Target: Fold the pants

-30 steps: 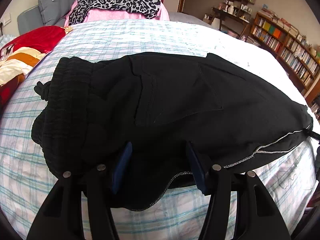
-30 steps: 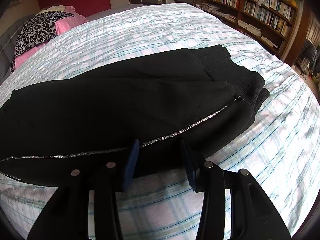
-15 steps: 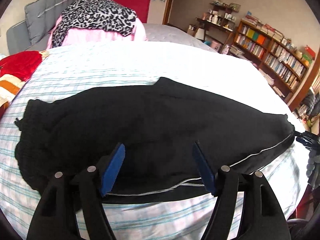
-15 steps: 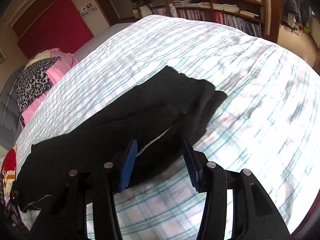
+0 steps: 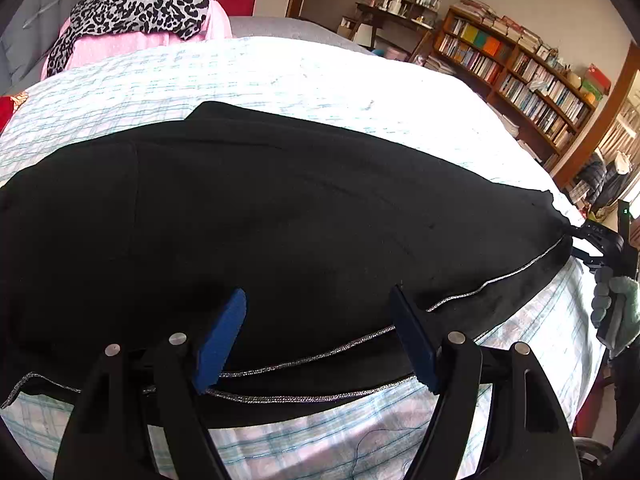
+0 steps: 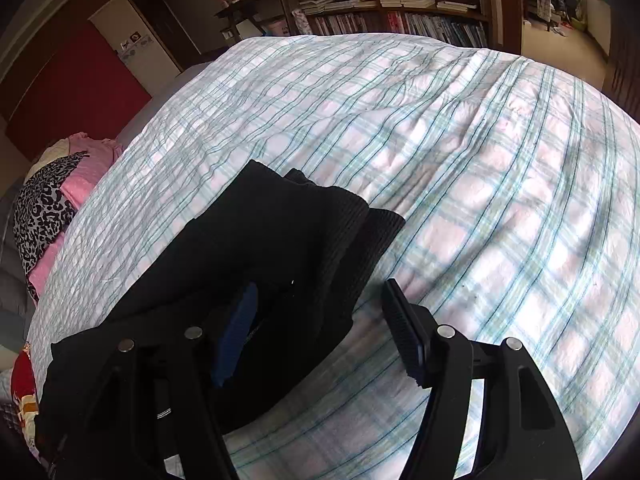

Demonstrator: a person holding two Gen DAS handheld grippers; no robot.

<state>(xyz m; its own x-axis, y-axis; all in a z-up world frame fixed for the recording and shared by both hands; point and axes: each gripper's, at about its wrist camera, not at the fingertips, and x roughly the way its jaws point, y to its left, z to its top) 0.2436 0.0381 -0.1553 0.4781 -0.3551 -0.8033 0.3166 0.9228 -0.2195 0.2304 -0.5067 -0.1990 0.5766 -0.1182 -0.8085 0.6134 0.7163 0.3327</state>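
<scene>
Pants [image 5: 280,220], black, silver-seamed, lie folded lengthwise on checked bedsheet [image 6: 480,160]; both grippers released, jaws just widening, apparently clear of cloth.

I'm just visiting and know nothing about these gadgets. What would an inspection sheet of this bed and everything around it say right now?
Surface: bed with plaid sheet, wrinkled.
Job's things: black pants lying flat, folded lengthwise, silver seam trim along the near edge; ribbed waistband at one end.
Clutter: leopard-print cloth on pink fabric at the head of the bed; red cloth at the edge.
Grippers: left gripper open above the pants' near edge; right gripper open at the waistband end; both jaws have just been opening, gripping nothing. A gloved hand holds the right one.
Cables: nothing seen.
Surroundings: bookshelves, red wall panel.
</scene>
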